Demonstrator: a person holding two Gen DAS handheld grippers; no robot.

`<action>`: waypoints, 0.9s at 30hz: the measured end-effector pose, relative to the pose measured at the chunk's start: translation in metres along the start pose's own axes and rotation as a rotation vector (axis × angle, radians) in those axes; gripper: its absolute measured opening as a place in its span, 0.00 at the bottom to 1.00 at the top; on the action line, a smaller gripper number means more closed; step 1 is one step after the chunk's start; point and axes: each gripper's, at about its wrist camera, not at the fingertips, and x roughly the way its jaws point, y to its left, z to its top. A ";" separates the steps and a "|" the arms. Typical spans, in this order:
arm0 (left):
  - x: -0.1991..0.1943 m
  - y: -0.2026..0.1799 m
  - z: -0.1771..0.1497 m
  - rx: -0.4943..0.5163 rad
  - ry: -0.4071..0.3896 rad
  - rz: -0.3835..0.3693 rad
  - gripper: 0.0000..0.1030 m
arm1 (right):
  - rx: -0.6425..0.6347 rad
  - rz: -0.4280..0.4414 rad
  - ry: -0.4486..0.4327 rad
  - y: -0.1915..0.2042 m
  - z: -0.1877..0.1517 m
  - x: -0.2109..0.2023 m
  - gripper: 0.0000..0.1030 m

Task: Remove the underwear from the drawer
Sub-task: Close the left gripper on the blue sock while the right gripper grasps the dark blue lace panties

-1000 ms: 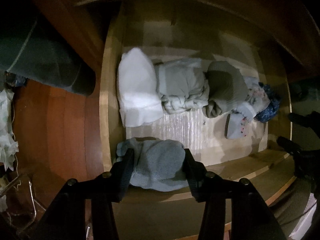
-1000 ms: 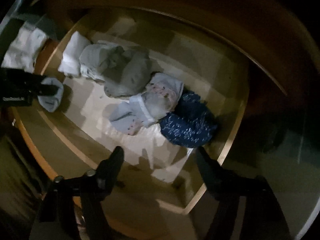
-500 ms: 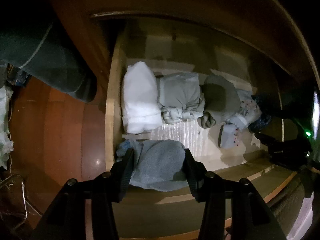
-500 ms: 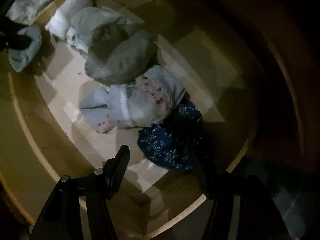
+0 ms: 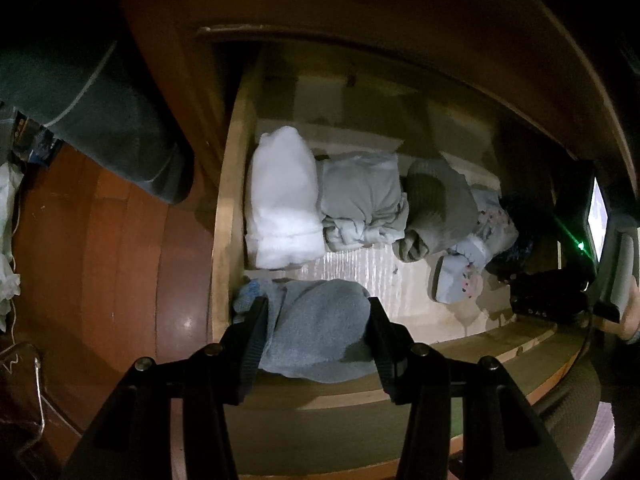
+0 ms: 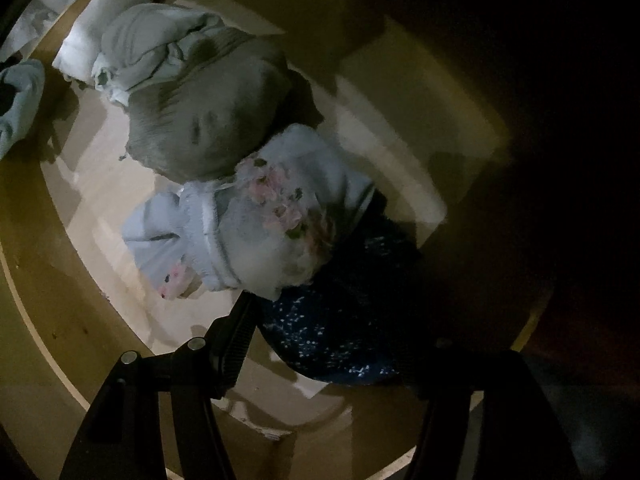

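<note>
The right gripper (image 6: pixel 340 316) is held over the drawer (image 6: pixel 48 304), jaws just widened, a navy piece (image 6: pixel 340 336) between them – contact cannot be told. A floral piece (image 6: pixel 256 224) and grey roll (image 6: pixel 212 112) are seen beyond, touching.

Our left tongs (image 5: pixel 316 332) are matte black, two flat fingers (image 5: pixel 252 344) with ribbed inner faces, each hinged to angular black arms by round silver screws (image 5: pixel 213 349). Our right tongs (image 6: pixel 320 344) are built the same: black, ribbed on the inner face, with silver screws (image 6: pixel 196 343) at the joints; their far finger is lost in shadow. From the left camera, the right tool carries a screen (image 5: pixel 599 216) and a small green light (image 5: pixel 581 245).
</note>
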 end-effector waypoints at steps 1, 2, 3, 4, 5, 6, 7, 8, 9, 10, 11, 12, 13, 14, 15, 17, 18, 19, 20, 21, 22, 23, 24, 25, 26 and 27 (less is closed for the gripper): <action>0.000 0.000 0.000 -0.001 -0.001 -0.002 0.48 | 0.006 0.002 0.001 -0.003 0.000 0.001 0.61; 0.000 0.001 0.000 -0.002 -0.001 -0.003 0.48 | 0.006 0.004 -0.003 -0.006 0.000 0.002 0.61; 0.000 0.001 0.001 -0.005 -0.002 -0.003 0.48 | 0.009 0.005 0.002 -0.012 0.001 0.003 0.61; 0.000 0.001 0.001 -0.005 -0.001 -0.005 0.48 | 0.014 0.005 0.002 -0.014 0.000 0.004 0.61; 0.000 0.002 0.001 -0.006 -0.001 -0.006 0.48 | 0.016 0.004 0.003 -0.013 -0.002 0.006 0.61; -0.001 0.002 0.001 -0.007 -0.004 -0.004 0.48 | 0.020 0.000 0.006 -0.014 -0.003 0.007 0.61; -0.001 0.002 0.001 -0.008 -0.008 -0.004 0.48 | 0.026 0.000 0.008 -0.013 -0.005 0.006 0.61; -0.001 0.002 0.001 -0.008 -0.008 -0.006 0.48 | 0.030 0.000 0.007 -0.014 -0.008 0.005 0.60; -0.001 0.003 0.001 -0.008 -0.007 -0.005 0.48 | 0.022 -0.010 0.008 -0.009 -0.012 0.004 0.58; -0.001 0.003 0.001 -0.010 -0.007 -0.005 0.48 | 0.019 -0.016 0.009 -0.005 -0.020 0.006 0.56; -0.001 0.003 0.002 -0.010 -0.008 -0.006 0.48 | 0.017 -0.018 0.012 -0.005 -0.022 0.006 0.54; 0.000 0.003 0.002 -0.010 -0.007 -0.006 0.48 | 0.018 -0.020 0.018 -0.005 -0.024 0.007 0.50; -0.001 0.003 0.002 -0.011 -0.007 -0.005 0.48 | 0.022 -0.026 0.024 -0.007 -0.026 0.007 0.47; -0.001 0.003 0.002 -0.010 -0.007 -0.003 0.48 | 0.029 -0.027 0.030 -0.008 -0.027 0.007 0.43; -0.001 0.002 0.002 -0.010 -0.007 -0.004 0.48 | 0.036 -0.025 0.034 -0.009 -0.028 0.007 0.40; -0.001 0.003 0.002 -0.011 -0.008 -0.004 0.48 | 0.048 -0.017 0.041 -0.011 -0.030 0.006 0.37; -0.001 0.003 0.002 -0.012 -0.009 -0.006 0.48 | 0.047 -0.018 0.044 -0.011 -0.031 0.006 0.35; -0.001 0.003 0.002 -0.013 -0.009 -0.007 0.48 | 0.043 -0.025 0.048 -0.011 -0.032 0.005 0.33; -0.001 0.003 0.002 -0.016 -0.010 -0.010 0.48 | 0.041 -0.026 0.053 -0.011 -0.032 0.005 0.31; -0.001 0.004 0.002 -0.018 -0.011 -0.012 0.48 | 0.037 -0.022 0.057 -0.011 -0.033 0.003 0.30; -0.001 0.004 0.002 -0.019 -0.010 -0.013 0.48 | 0.040 -0.018 0.059 -0.011 -0.033 0.001 0.29; -0.001 0.004 0.003 -0.020 -0.011 -0.013 0.48 | 0.043 -0.018 0.061 -0.012 -0.033 -0.001 0.26; -0.001 0.004 0.003 -0.020 -0.012 -0.013 0.48 | 0.046 -0.015 0.064 -0.005 -0.030 -0.003 0.25; -0.002 0.004 0.003 -0.020 -0.012 -0.014 0.48 | 0.051 -0.008 0.065 -0.004 -0.031 -0.006 0.24; -0.002 0.004 0.003 -0.019 -0.013 -0.013 0.48 | 0.055 -0.003 0.064 -0.003 -0.031 -0.008 0.24; -0.002 0.004 0.003 -0.019 -0.014 -0.012 0.48 | 0.064 0.005 0.064 -0.003 -0.033 -0.011 0.24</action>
